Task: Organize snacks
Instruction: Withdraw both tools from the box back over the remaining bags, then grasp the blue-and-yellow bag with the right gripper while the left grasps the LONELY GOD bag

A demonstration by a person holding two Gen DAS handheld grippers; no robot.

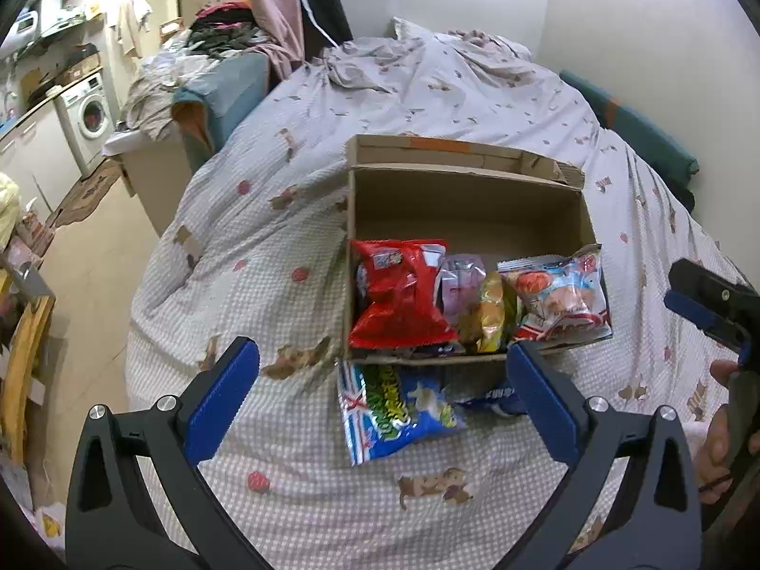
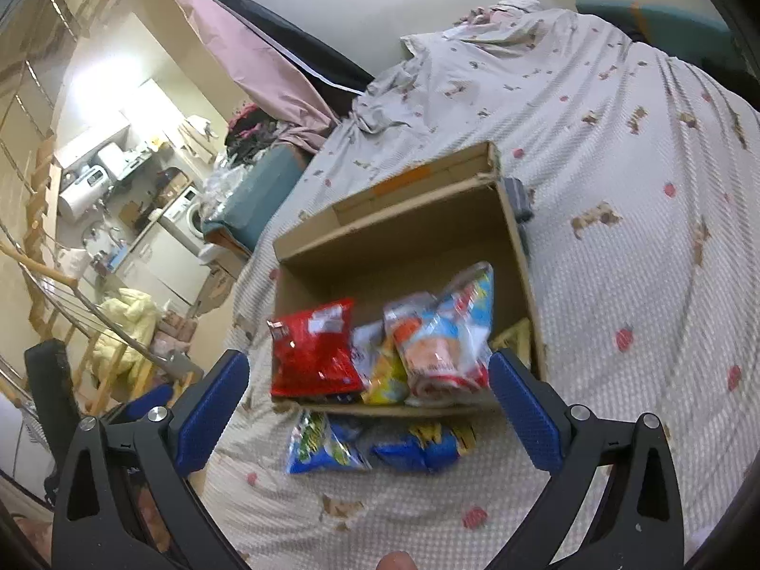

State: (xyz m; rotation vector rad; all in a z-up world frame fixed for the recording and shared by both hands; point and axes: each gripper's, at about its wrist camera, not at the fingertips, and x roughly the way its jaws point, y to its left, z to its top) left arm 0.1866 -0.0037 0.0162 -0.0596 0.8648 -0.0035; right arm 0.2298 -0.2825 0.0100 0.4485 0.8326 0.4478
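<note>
An open cardboard box (image 1: 465, 209) (image 2: 403, 256) lies on the bed. At its near end stand a red snack bag (image 1: 399, 299) (image 2: 313, 351), a purple bag (image 1: 458, 280), a yellow bag (image 1: 494, 313) (image 2: 384, 375) and a pale blue and red bag (image 1: 560, 299) (image 2: 441, 337). Two blue bags lie on the cover in front of the box: one (image 1: 389, 408) (image 2: 323, 446) to the left, the other (image 2: 427, 441) to the right. My left gripper (image 1: 382, 399) hovers open over the left blue bag, holding nothing. My right gripper (image 2: 368, 408) is open and empty above both blue bags.
The bed cover (image 1: 294, 489) is checked with small prints and rumpled at the far end. A teal cushion (image 1: 636, 128) lies by the wall. Left of the bed are piled clothes (image 1: 223, 33), a washing machine (image 1: 92, 114) and wooden furniture (image 1: 23, 356). A hand (image 1: 722, 422) holds the right gripper.
</note>
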